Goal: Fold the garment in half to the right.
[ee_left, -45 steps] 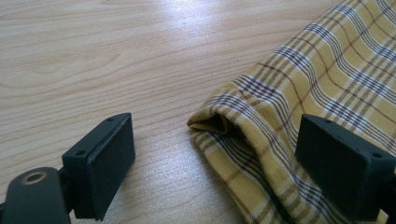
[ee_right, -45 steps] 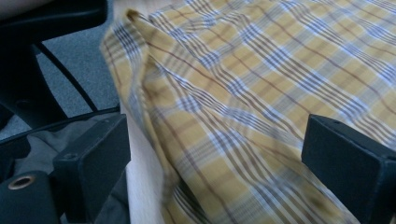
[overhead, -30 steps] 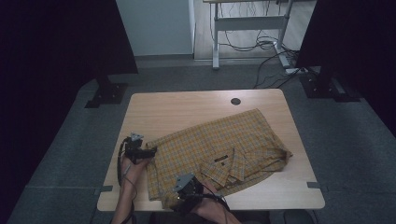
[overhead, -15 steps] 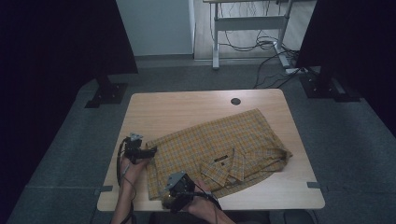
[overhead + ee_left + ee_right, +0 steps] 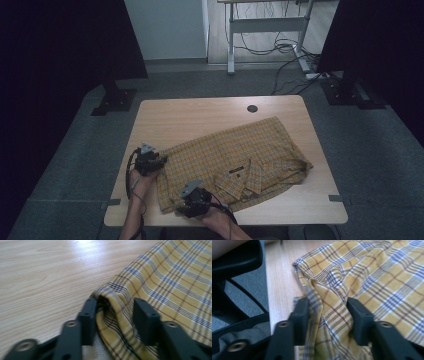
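My left gripper point(image 5: 115, 315) and right gripper point(image 5: 328, 315) have just been closing, fingers point(image 5: 359, 315) bunching shirt point(image 5: 235, 160) edges on the worktop point(image 5: 200, 115); pinched, it seems.

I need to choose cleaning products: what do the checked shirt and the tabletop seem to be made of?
The shirt looks like thin woven cloth, perhaps cotton: matte, with a yellow plaid weave, and it bunches into soft folds. The table looks like pale wood or wood-look laminate: straight grain lines and a soft sheen under the light.
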The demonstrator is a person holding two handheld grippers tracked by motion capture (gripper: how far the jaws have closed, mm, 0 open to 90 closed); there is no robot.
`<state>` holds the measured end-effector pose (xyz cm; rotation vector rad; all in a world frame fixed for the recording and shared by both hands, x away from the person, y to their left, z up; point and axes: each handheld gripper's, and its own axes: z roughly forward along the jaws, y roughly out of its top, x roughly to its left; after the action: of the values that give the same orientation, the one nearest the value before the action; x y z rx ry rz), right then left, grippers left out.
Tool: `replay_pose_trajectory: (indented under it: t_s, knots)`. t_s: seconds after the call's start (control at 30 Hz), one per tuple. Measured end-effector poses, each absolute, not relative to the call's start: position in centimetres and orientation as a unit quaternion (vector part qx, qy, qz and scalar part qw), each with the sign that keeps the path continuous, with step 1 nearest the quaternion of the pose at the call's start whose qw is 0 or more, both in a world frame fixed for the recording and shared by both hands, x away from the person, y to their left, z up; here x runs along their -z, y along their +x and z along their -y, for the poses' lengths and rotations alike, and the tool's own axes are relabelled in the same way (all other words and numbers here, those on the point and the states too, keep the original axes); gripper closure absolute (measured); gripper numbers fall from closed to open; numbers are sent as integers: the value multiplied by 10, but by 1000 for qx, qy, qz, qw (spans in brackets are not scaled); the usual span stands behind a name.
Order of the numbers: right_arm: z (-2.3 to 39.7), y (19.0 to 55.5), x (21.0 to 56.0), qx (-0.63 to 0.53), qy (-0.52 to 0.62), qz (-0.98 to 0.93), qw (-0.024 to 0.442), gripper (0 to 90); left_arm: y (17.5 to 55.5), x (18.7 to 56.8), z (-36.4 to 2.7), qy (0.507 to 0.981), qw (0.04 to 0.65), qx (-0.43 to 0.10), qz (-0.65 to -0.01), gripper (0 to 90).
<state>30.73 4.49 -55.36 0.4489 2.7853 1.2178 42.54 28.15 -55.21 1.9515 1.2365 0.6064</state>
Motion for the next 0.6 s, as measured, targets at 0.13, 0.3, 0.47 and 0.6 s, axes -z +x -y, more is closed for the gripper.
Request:
replay_pose_trajectory:
  t_s: [0.13,0.3,0.47,0.6]
  knots:
    - [-42,309,554,-402,155,-901,41,714,425,552,-281,761,374,-229,-479,712]
    - [-41,305,550,-403,142,-902,62,756,424,552,-281,764,379,-220,-473,799]
    - [-33,302,538,-424,138,-893,67,761,421,540,-280,763,386,-225,-467,824]
    - [-24,299,521,-440,134,-884,79,761,414,521,-274,760,396,-263,-443,824]
